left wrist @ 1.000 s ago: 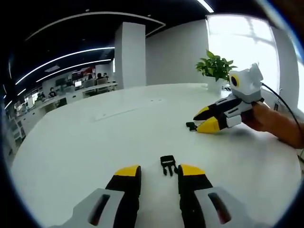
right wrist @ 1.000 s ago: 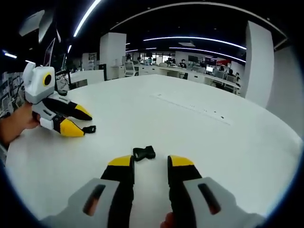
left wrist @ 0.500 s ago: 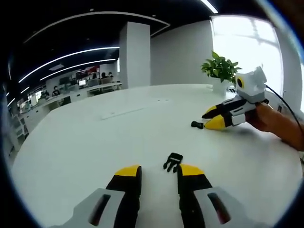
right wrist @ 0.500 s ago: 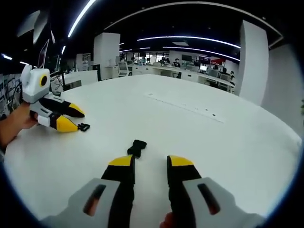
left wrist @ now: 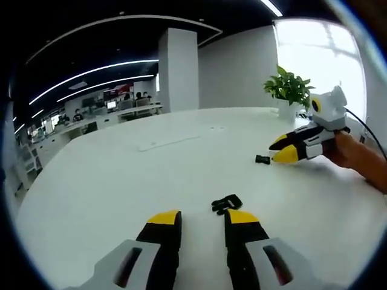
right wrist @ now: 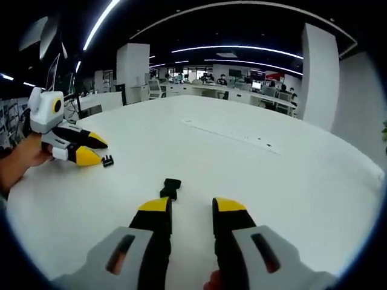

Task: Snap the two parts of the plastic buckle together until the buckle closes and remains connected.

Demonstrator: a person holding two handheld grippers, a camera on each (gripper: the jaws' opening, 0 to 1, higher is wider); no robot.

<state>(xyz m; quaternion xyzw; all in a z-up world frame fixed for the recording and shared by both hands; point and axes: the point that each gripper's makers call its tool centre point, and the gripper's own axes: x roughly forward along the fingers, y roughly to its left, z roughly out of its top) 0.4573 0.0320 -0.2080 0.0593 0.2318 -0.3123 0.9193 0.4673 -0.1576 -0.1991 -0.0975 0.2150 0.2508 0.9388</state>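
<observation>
On the white table [left wrist: 121, 181], one black buckle half [left wrist: 227, 203] lies crosswise just off my spread, empty left gripper [left wrist: 202, 219], the other half [right wrist: 171, 186] lengthwise ahead of my spread, empty right gripper [right wrist: 190, 206].

A wide white bench [left wrist: 121, 175] is stretching across both views. A potted plant [left wrist: 290, 90] is standing at its far edge, by a bright window [left wrist: 314, 54]. A white pillar [left wrist: 178, 69] is rising beyond the bench. Desks [right wrist: 236, 90] with seated people are filling the background under curved ceiling lights [right wrist: 242, 49].
</observation>
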